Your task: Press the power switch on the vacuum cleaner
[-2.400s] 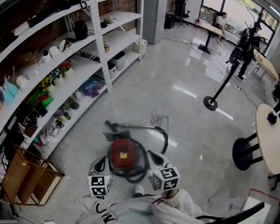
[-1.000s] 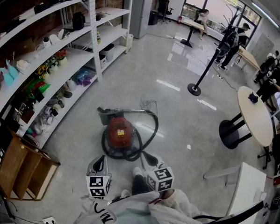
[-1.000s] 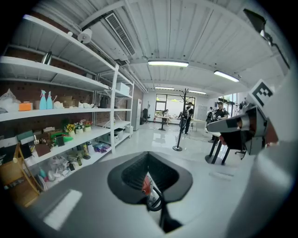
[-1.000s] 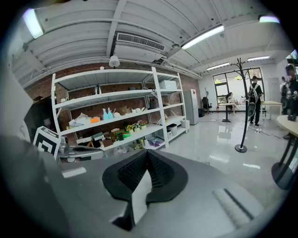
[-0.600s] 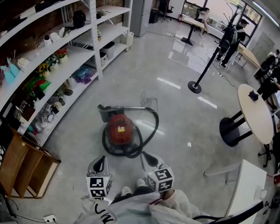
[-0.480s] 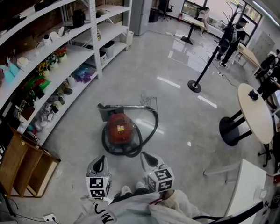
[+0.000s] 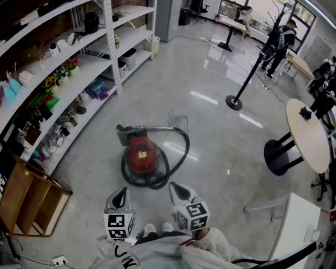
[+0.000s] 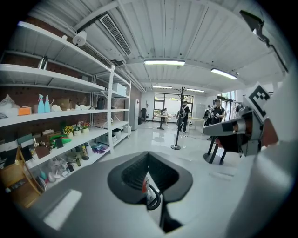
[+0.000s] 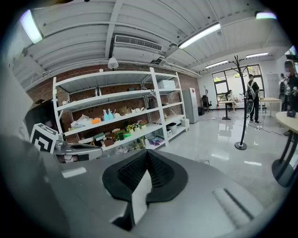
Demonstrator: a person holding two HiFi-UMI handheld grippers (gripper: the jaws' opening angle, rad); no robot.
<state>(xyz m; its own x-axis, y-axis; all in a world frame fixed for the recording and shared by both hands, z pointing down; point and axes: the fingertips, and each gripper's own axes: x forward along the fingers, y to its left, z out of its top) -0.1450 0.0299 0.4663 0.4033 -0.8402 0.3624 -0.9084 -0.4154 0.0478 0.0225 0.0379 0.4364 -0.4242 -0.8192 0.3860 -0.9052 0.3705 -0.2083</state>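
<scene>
Approach stage, switch unpressed: red vacuum cleaner (image 7: 141, 156) on floor (image 7: 219, 151) ahead, apart from left gripper (image 7: 122, 191) and right gripper (image 7: 174, 186), both closed on nothing; next, likely lowering one tip onto the switch.

The glossy grey floor (image 7: 224, 139) is being used as the support for everything. A red vacuum cleaner (image 7: 141, 155) is being carried on it, with a black hose (image 7: 185, 149) being looped around. A white shelf rack (image 7: 75, 80), a wooden crate (image 7: 25, 206), a round table (image 7: 305, 135) and a black stand (image 7: 234, 102) are also being carried.
</scene>
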